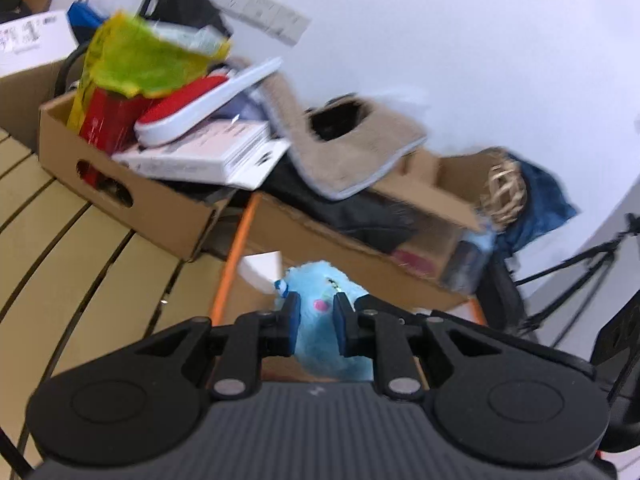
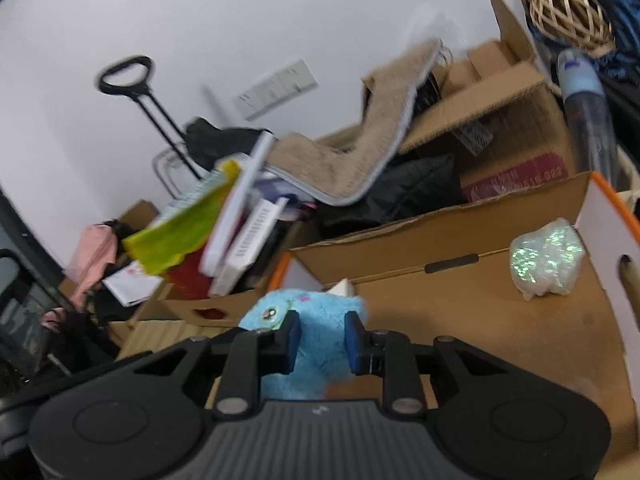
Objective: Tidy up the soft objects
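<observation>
Left wrist view showed a slatted wooden desk (image 1: pixel 60 240) at the left edge, then a cardboard box (image 1: pixel 160 208) heaped with a yellow-green bag (image 1: pixel 148 56), a red slipper (image 1: pixel 192 108) and a beige mat (image 1: pixel 344 156). Lower centre, the left gripper (image 1: pixel 316 316) had its fingers (image 1: pixel 291 318) clamped on a blue plush toy (image 1: pixel 320 344), held above an orange-edged box (image 1: pixel 236 248). Right wrist view showed a trolley handle (image 2: pixel 128 74) at left; at centre the right gripper (image 2: pixel 322 336) also had its fingers (image 2: pixel 354 340) pressed into the same blue plush toy (image 2: pixel 316 320). To the right, a glittery soft object (image 2: pixel 546 260) lay inside the open cardboard box (image 2: pixel 520 340), with a wicker ball (image 2: pixel 568 12) beyond at upper right.
</observation>
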{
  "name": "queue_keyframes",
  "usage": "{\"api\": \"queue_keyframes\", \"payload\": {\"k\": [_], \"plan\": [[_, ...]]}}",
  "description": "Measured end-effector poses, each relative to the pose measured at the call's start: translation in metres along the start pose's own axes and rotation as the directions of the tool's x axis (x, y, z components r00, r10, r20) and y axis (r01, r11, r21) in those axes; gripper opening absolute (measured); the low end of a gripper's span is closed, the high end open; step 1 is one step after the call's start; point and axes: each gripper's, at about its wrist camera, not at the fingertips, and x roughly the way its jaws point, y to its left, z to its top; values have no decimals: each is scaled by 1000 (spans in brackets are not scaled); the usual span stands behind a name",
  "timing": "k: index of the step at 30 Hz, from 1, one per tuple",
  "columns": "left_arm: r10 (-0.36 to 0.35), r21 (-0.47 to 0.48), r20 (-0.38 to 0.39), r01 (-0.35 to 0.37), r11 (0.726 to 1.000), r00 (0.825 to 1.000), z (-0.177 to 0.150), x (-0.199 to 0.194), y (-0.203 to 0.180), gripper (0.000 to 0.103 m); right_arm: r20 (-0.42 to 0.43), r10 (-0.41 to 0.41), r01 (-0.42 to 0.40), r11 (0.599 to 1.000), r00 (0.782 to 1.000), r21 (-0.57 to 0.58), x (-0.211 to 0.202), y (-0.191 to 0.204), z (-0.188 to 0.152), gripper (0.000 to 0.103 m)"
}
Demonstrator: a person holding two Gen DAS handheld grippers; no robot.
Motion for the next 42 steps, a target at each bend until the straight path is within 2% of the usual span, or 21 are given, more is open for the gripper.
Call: {"api": "queue_keyframes", "payload": {"k": [2, 4, 6, 9, 12, 16, 19, 21, 23, 25, 27, 28, 30, 33, 36, 38, 41, 42], "plan": [[50, 11, -32, -50, 999, 998, 0, 16, 4, 19, -43, -22, 22, 1000, 999, 3, 25, -3, 1, 24], [64, 46, -54, -61, 997, 996, -2, 21, 7, 23, -91, -43, 45, 999, 995, 19, 43, -9, -4, 24], [59, 67, -39, -57, 996, 997, -5, 15, 9, 37, -121, -63, 68, 997, 991, 33, 52, -15, -10, 24], [73, 122, -18, -70, 990, 997, -6, 5, 8, 38, -130, -52, 57, 998, 990, 35, 51, -18, -19, 25], [82, 160, 2, -82, 984, 997, -4, -12, 2, 40, -98, -69, 70, 998, 993, 8, 32, -14, -17, 25], [110, 228, 56, -120, 966, 992, 4, -49, -14, 47, -51, -86, 84, 996, 995, -43, -17, -1, -2, 25], [129, 296, 105, -154, 942, 986, 10, -84, -28, 54, 8, -123, 123, 984, 992, -129, -72, 13, 11, 25], [134, 335, 137, -173, 926, 981, 9, -112, -37, 72, 57, -155, 163, 969, 986, -184, -110, 18, 14, 35], [121, 359, 163, -173, 917, 979, 4, -143, -45, 76, 100, -191, 209, 951, 977, -230, -149, 23, 9, 45], [115, 372, 184, -178, 911, 976, -4, -169, -50, 82, 137, -226, 256, 927, 965, -276, -185, 26, -1, 46], [120, 375, 221, -198, 906, 968, -15, -196, -57, 86, 172, -250, 292, 908, 953, -299, -216, 29, -12, 52], [119, 384, 241, -207, 900, 963, -21, -209, -61, 87, 192, -255, 304, 904, 948, -301, -232, 32, -19, 55], [115, 400, 287, -228, 888, 951, -38, -235, -68, 98, 244, -250, 317, 901, 937, -297, -264, 37, -35, 62], [97, 385, 364, -244, 890, 926, -74, -276, -71, 99, 336, -230, 338, 888, 914, -312, -306, 48, -73, 73], [78, 382, 391, -239, 893, 917, -116, -311, -69, 100, 426, -204, 362, 871, 882, -333, -339, 60, -126, 81], [67, 379, 422, -243, 893, 904, -146, -332, -65, 100, 464, -179, 360, 870, 867, -337, -355, 65, -161, 82], [57, 378, 477, -264, 887, 877, -197, -364, -54, 102, 497, -144, 347, 872, 856, -344, -373, 70, -217, 84], [63, 378, 483, -272, 885, 874, -211, -372, -50, 102, 498, -143, 342, 879, 855, -334, -378, 71, -235, 84]]}}
